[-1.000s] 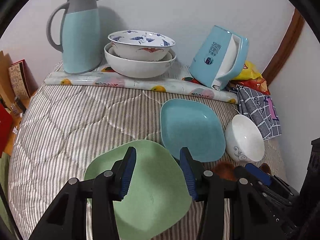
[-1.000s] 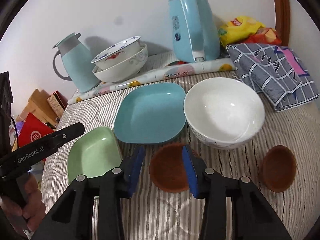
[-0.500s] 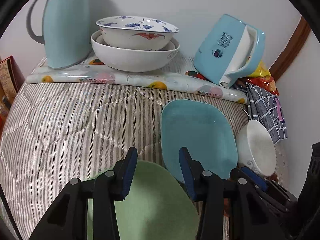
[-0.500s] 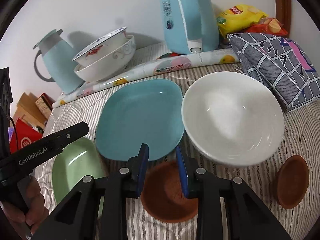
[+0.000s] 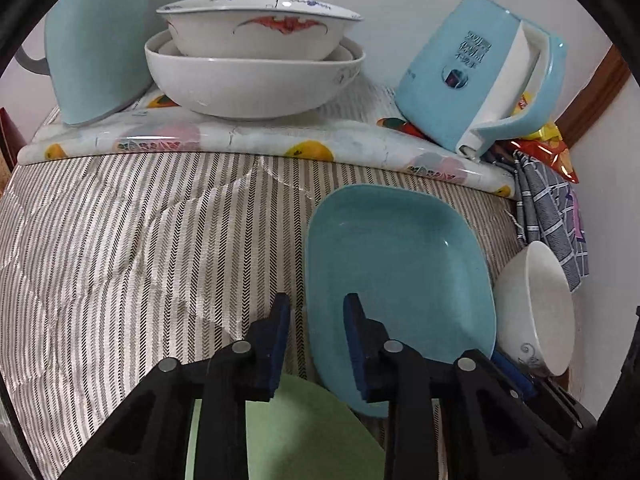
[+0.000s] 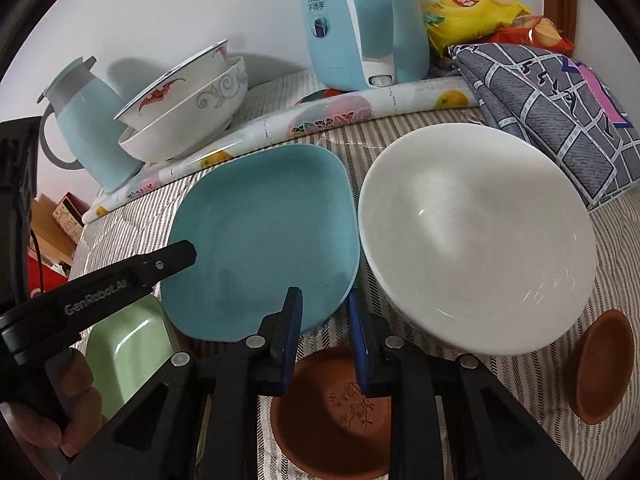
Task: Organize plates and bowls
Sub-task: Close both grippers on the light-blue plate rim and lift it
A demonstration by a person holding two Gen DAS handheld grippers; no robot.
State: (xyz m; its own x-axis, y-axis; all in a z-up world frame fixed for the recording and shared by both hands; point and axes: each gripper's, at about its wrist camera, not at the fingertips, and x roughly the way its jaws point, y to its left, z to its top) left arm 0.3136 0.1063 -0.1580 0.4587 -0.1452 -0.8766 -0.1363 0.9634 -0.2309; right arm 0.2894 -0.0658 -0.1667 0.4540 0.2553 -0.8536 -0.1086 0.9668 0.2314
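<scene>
Soft, even indoor light — faint shadows on the wall (image 6: 168, 8), strong fisheye bending and black vignette corners.

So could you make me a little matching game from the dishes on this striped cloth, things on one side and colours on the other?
Things:
1. square plate
2. big plain bowl
3. small saucer
4. shallow dish

Colours:
a. white
b. pale green
c. reddish brown
d. light blue

Pairs: 1-d, 2-a, 3-c, 4-b
</scene>
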